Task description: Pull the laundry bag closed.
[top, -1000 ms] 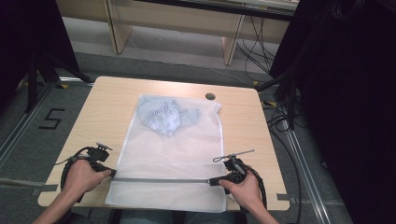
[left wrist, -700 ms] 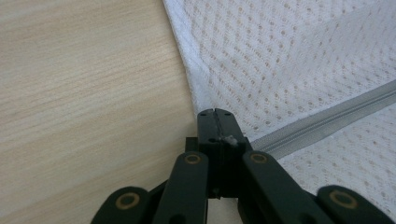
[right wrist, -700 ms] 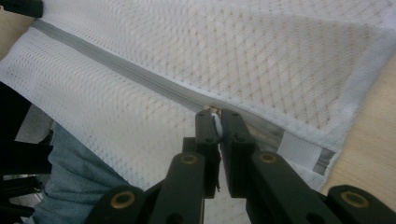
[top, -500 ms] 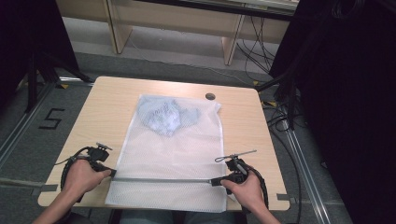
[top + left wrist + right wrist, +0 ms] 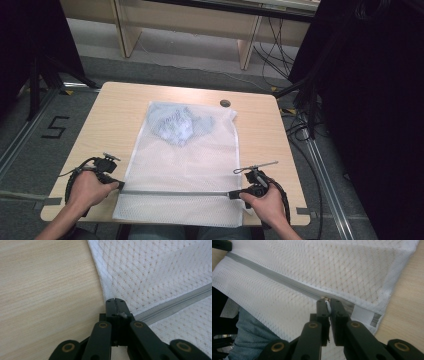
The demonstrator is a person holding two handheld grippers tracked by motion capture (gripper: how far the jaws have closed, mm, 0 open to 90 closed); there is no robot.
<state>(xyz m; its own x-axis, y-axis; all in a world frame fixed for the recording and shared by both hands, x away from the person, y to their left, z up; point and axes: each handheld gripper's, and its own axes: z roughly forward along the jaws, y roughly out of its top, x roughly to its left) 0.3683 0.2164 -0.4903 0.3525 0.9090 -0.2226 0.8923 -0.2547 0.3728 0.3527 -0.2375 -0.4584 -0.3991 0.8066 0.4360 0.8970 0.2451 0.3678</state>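
Observation:
A white mesh laundry bag (image 5: 185,160) lies flat on the wooden table (image 5: 110,115), with a crumpled light-blue garment (image 5: 175,125) inside its far end. A grey zipper (image 5: 175,192) crosses the bag near the front edge. My left gripper (image 5: 119,185) is shut on the bag's left edge at the zipper's end; in the left gripper view the jaws (image 5: 115,301) meet on the seam beside the zipper (image 5: 175,305). My right gripper (image 5: 232,195) is shut on the white zipper pull (image 5: 328,306) at the right end of the zipper (image 5: 274,277).
The bag's front strip hangs over the table's near edge, above the person's jeans (image 5: 249,340). A round cable hole (image 5: 225,103) sits at the table's back right. Cables (image 5: 300,130) lie on the floor to the right. A bag label (image 5: 364,316) is beside the right jaws.

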